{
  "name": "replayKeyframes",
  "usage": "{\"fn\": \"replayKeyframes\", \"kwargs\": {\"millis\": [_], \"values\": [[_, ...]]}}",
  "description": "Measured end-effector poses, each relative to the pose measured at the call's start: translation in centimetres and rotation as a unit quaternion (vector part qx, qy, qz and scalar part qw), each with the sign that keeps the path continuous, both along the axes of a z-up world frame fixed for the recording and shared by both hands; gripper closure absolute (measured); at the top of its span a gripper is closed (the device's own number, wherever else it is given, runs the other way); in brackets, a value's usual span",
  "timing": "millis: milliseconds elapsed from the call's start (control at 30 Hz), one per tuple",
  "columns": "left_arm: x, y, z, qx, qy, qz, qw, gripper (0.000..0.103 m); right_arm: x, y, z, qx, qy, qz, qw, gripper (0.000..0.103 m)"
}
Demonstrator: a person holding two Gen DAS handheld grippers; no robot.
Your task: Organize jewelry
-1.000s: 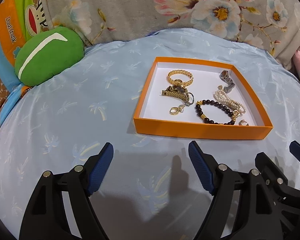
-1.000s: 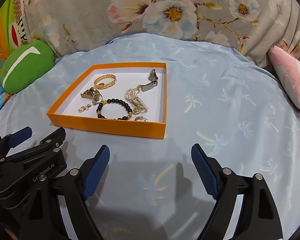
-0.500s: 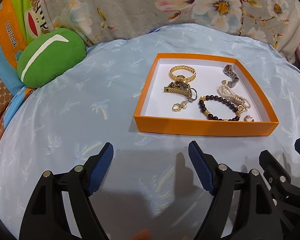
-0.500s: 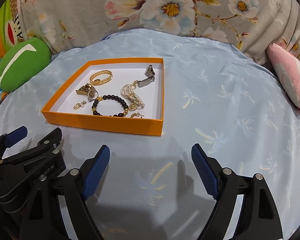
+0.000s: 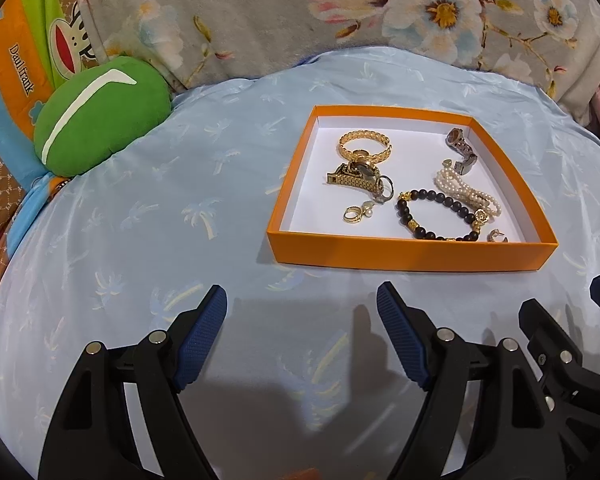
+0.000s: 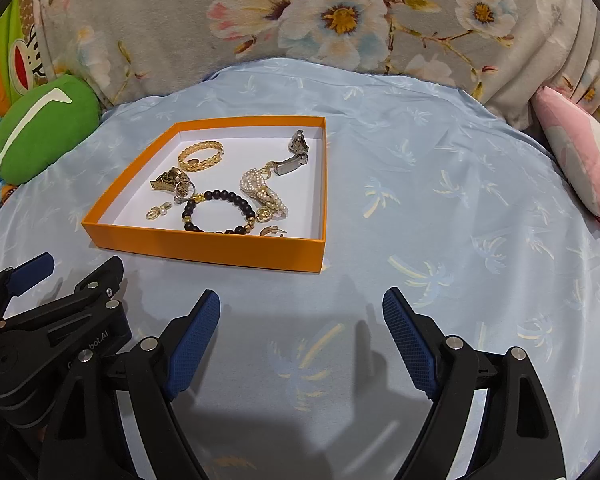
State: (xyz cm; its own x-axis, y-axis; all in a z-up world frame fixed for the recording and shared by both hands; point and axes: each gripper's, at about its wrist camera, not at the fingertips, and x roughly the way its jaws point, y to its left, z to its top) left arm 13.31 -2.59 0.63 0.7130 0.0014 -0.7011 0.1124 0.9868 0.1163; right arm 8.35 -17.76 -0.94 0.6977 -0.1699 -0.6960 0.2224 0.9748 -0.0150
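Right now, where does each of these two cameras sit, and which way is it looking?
Left wrist: sits on the left gripper, looking forward over the blue bedsheet at the orange tray; its open fingers show, plus the right gripper at right.
Right wrist: sits on the right gripper, facing likewise; its open fingers show, plus the left gripper at left.
Shared: tray, black bead bracelet, green cushion.

The tray (image 5: 410,255) is orange outside, white inside. In it lie a gold bracelet (image 5: 365,145), a black-beaded bracelet with gold accents (image 5: 440,216), cream pearls (image 5: 466,195) and a silver watch (image 5: 462,148). The bedsheet (image 5: 140,208) is pale blue with palm-tree motifs. Grey floral fabric (image 6: 340,20) lies beyond; a green cushion (image 5: 100,116) carries a white stripe. Both tools have black arms and blue pads (image 6: 192,340).
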Motion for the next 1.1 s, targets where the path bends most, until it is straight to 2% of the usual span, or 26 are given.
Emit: {"fn": "replayKeyframes", "kwargs": {"millis": [1100], "values": [[-0.19,0.19,0.12,0.009,-0.009,0.004,0.9999,0.028,0.05,-0.13,-0.04,-0.001,0.000,0.000,1.000,0.021]]}}
